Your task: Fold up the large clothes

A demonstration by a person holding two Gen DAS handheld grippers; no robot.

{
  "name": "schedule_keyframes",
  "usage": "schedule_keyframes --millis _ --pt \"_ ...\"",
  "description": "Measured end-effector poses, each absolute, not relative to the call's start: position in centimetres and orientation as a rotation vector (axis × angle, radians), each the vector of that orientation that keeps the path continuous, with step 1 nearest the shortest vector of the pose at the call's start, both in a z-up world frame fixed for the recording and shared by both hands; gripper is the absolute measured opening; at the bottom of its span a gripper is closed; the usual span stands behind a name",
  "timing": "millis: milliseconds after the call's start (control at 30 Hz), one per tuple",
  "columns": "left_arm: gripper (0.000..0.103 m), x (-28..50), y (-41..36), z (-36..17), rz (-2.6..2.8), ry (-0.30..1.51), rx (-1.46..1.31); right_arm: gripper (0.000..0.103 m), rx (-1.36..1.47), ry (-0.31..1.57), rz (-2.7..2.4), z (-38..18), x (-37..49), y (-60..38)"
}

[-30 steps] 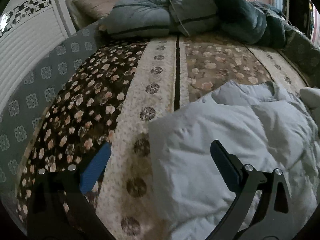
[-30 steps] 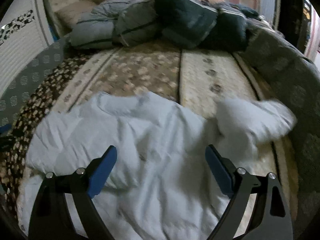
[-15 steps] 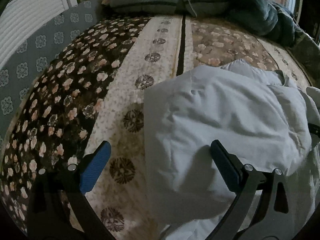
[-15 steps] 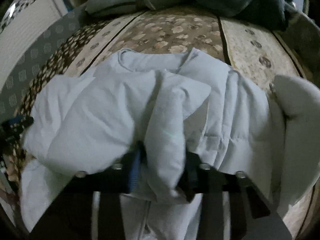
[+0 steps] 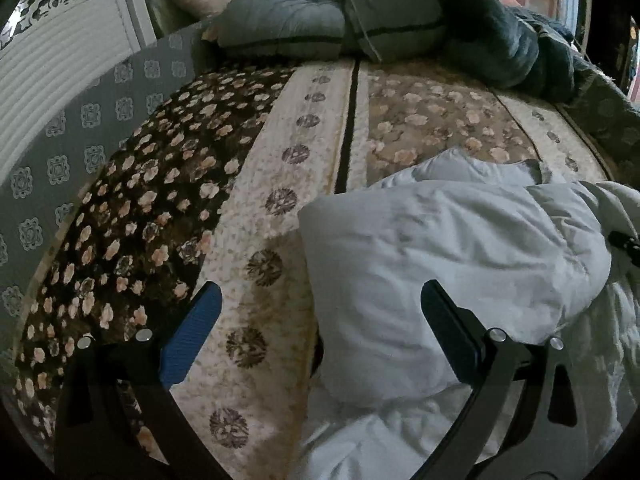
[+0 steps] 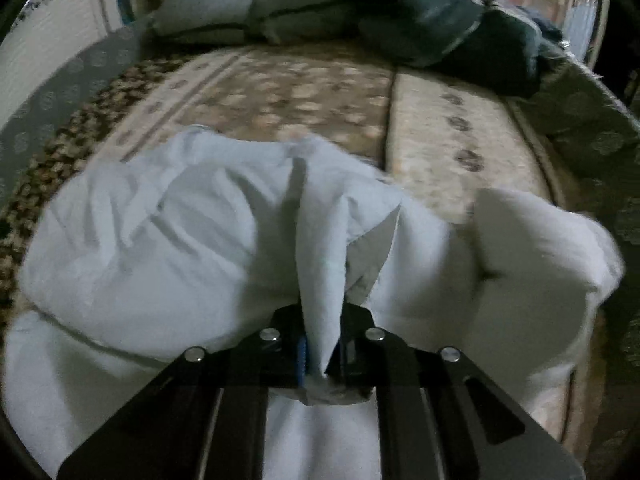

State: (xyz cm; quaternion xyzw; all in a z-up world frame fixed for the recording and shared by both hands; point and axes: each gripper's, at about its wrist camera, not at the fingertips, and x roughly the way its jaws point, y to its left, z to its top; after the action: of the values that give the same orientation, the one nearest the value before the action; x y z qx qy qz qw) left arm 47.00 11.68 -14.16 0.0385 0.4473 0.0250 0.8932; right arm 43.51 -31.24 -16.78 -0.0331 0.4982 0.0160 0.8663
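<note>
The step in hand looks like gathering the pale padded jacket for a fold: the right gripper has just been closing its jaws, now clamped on a pinched ridge of its fabric. The left gripper hovers with jaws apart over the jacket's left edge, gripping nothing. The jacket lies crumpled on the patterned bed, collar end away from the cameras, long axis apparently running toward the pillows. Next likely comes a left-side grip, then a lift across.

Pale blue-white jacket; floral brown-and-cream bedspread; blue-padded black fingers; grey-teal bedding.
</note>
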Motion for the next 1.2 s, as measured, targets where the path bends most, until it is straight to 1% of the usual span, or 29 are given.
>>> schedule_keyframes --millis 100,167,200,300,367,433,533,667,700,767,800,833,867,900,933,967,1000,1033,1067,1100,1133,1200 --pt "0.099 47.4 10.8 -14.5 0.048 0.942 0.070 0.011 -0.102 1.076 0.035 -18.6 43.5 -31.8" --pt "0.099 47.7 10.0 -15.0 0.050 0.965 0.078 0.010 -0.250 1.059 0.027 -19.6 43.0 -30.8" --pt "0.099 47.7 9.7 -15.1 0.047 0.966 0.085 0.010 -0.266 1.049 0.021 -19.5 42.9 -30.9" --pt "0.099 47.6 9.2 -15.2 0.043 0.964 0.101 0.010 -0.160 1.030 -0.035 -18.4 42.8 -34.4" --pt "0.099 47.7 9.3 -15.0 0.042 0.962 0.098 0.010 -0.162 1.024 -0.078 -18.4 42.4 -36.3" --pt "0.099 47.7 9.5 -14.8 0.042 0.956 0.097 0.007 -0.172 1.027 -0.100 -18.6 41.5 -38.2" --pt "0.099 47.8 9.7 -15.0 0.035 0.952 0.089 0.007 -0.175 1.033 -0.158 -18.4 39.2 -40.6" --pt "0.098 48.9 9.2 -16.9 0.028 1.002 0.068 0.009 -0.016 1.054 -0.137 -18.2 37.1 -43.2" --pt "0.097 49.1 9.0 -17.2 0.029 1.010 0.064 0.013 0.020 1.050 -0.095 -17.9 37.1 -43.3" --pt "0.096 49.3 8.3 -17.3 0.000 1.011 0.028 0.016 0.032 1.009 -0.052 -16.4 37.1 -43.0" --pt "0.096 49.3 7.9 -17.1 -0.016 1.003 0.015 0.034 0.030 0.970 -0.020 -14.8 36.9 -42.6" --pt "0.096 49.3 7.3 -16.8 -0.023 0.991 0.015 0.064 0.025 0.933 -0.010 -13.5 36.8 -42.2" --pt "0.094 49.4 6.7 -16.6 -0.024 0.985 0.025 0.072 0.019 0.900 -0.005 -12.4 36.6 -41.8" --pt "0.087 49.5 6.0 -16.5 -0.029 0.980 0.036 0.074 0.009 0.868 0.004 -11.3 36.7 -41.2" --pt "0.082 49.6 5.3 -16.4 -0.035 0.981 0.044 0.074 0.001 0.861 0.010 -10.9 36.9 -40.8" --pt "0.071 49.9 4.3 -16.6 -0.049 0.993 0.049 0.074 -0.009 0.866 0.012 -10.8 37.5 -40.1" --pt "0.058 50.3 3.4 -16.9 -0.059 1.009 0.056 0.073 -0.024 0.876 0.004 -11.1 38.4 -39.3" --pt "0.049 50.5 2.6 -17.2 -0.060 1.022 0.070 0.070 -0.032 0.885 -0.001 -11.5 39.0 -38.8" --pt "0.036 50.9 1.7 -17.8 -0.053 1.041 0.091 0.065 -0.043 0.908 -0.008 -12.3 40.0 -38.0" --pt "0.028 51.3 1.0 -18.3 -0.046 1.059 0.101 0.040 -0.045 0.924 -0.009 -13.0 40.8 -37.4" --pt "0.025 51.7 0.6 -19.0 -0.040 1.078 0.108 0.021 -0.032 0.962 -0.004 -14.2 41.8 -36.7" --pt "0.019 52.7 -0.3 -20.8 -0.013 1.119 0.150 0.018 0.013 1.032 -0.005 -16.4 43.5 -35.8"
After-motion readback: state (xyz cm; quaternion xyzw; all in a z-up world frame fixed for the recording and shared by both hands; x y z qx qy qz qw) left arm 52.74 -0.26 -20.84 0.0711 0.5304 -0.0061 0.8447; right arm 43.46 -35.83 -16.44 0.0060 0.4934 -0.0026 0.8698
